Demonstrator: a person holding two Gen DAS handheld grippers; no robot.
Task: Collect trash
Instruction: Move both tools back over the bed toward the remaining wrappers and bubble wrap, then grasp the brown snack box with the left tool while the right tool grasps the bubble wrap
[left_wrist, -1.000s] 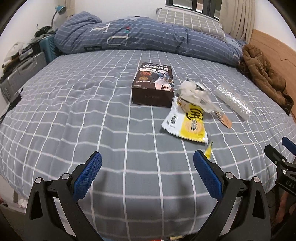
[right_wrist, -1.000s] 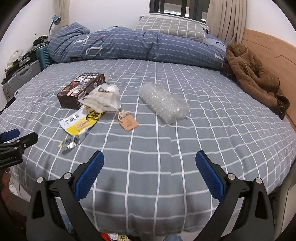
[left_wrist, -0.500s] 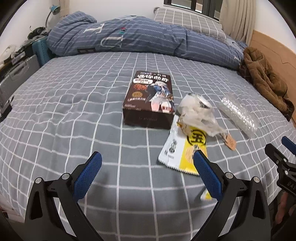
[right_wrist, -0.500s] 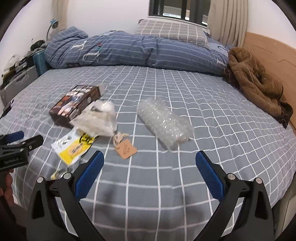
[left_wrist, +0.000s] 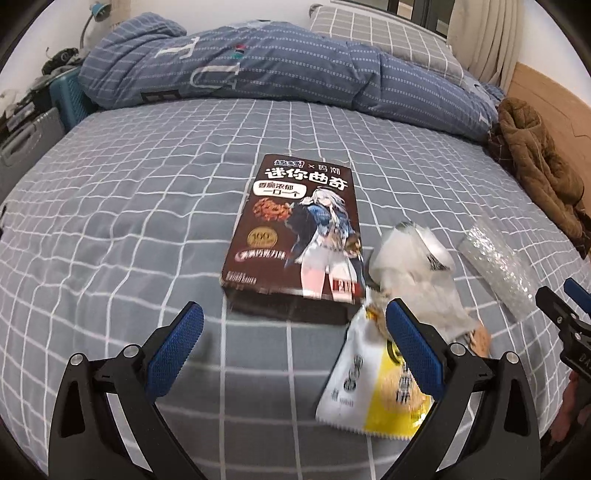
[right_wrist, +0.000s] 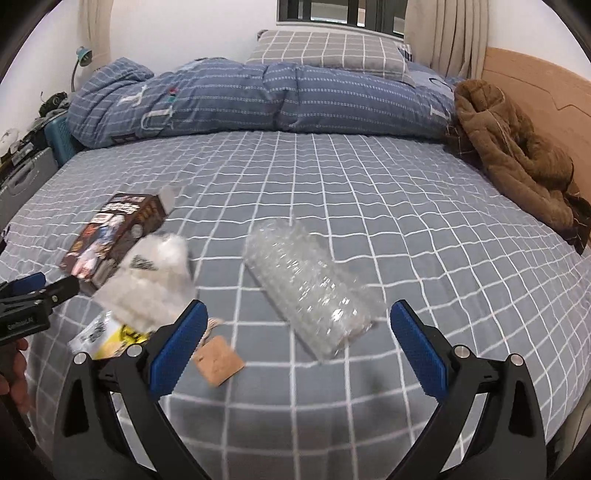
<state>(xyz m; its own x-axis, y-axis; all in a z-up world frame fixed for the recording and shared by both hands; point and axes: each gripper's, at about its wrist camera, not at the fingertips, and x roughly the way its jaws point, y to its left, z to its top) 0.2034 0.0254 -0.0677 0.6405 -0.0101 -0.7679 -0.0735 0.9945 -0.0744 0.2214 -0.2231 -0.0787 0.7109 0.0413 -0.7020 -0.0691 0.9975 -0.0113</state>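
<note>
Trash, none collected yet: cookie box (left_wrist: 295, 236), white bag (left_wrist: 413, 273), yellow snack wrapper (left_wrist: 373, 391), bubble-wrap roll (right_wrist: 310, 284) and brown tag (right_wrist: 218, 363) all lie on the bed (right_wrist: 369, 192), toward 12 o'clock of both wide-open, empty tongs, left tongs (left_wrist: 291, 343) and right tongs (right_wrist: 295, 343).

Checked bed (right_wrist: 369, 192) bears box (left_wrist: 295, 229), wrappers (left_wrist: 373, 384), bubble wrap (right_wrist: 310, 284).

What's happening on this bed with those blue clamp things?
A person is holding a gripper in each hand to clear trash off the bed. Both are open and empty. The left gripper faces the cookie box and yellow snack wrapper; the right gripper faces the bubble wrap roll.
</note>
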